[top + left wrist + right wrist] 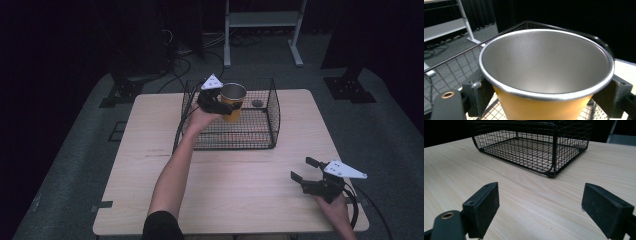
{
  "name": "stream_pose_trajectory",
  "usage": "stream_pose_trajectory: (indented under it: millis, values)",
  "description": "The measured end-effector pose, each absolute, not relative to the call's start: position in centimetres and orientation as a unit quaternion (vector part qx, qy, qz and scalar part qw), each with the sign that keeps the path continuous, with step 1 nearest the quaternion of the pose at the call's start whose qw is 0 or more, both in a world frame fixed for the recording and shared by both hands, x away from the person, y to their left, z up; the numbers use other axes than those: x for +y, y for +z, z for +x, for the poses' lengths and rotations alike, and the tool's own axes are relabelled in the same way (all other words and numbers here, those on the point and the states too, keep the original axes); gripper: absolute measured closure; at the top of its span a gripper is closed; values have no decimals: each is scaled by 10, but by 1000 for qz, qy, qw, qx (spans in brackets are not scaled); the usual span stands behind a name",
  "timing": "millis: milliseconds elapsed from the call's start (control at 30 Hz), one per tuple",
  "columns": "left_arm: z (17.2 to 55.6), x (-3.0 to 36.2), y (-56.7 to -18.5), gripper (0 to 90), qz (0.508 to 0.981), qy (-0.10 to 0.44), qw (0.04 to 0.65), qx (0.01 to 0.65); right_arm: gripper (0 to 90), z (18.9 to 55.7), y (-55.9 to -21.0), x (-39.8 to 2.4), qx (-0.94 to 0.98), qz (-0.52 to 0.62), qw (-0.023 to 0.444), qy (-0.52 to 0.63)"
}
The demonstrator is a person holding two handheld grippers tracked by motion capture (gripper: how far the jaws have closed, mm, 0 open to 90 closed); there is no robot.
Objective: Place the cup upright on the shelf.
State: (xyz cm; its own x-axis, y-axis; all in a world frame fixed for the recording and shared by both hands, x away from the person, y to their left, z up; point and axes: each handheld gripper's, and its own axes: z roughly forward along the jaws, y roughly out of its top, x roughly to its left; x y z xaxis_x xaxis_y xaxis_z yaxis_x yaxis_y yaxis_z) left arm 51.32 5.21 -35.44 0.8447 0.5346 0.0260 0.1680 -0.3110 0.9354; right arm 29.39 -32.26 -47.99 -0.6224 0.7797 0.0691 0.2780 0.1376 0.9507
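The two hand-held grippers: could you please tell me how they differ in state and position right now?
The left hand-held gripper is shut on the yellow cup; the right hand-held gripper is open, holding nothing. The left is raised over the wire basket; the right sits low, near the table's front right corner. Both carry a grey three-cornered plate.

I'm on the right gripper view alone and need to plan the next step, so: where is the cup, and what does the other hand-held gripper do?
Observer: The left hand-held gripper holds the orange cup, its jaws shut on the cup's sides, above the wire basket.
Operator: Is the cup upright, and is anything in it?
Observer: Upright, mouth up; the left gripper view shows its bare metal inside with nothing in it.
Operator: Anything already in the basket?
Observer: A small dark round thing lies on the basket's floor near the back; I cannot tell what it is.
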Motion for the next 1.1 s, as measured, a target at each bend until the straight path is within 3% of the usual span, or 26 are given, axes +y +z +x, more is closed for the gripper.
stream_pose_trajectory:
  millis: [1100]
  values:
    - [539,37,-384,140,835,137,483,225,136,294,-480,-323,718,365,228,547]
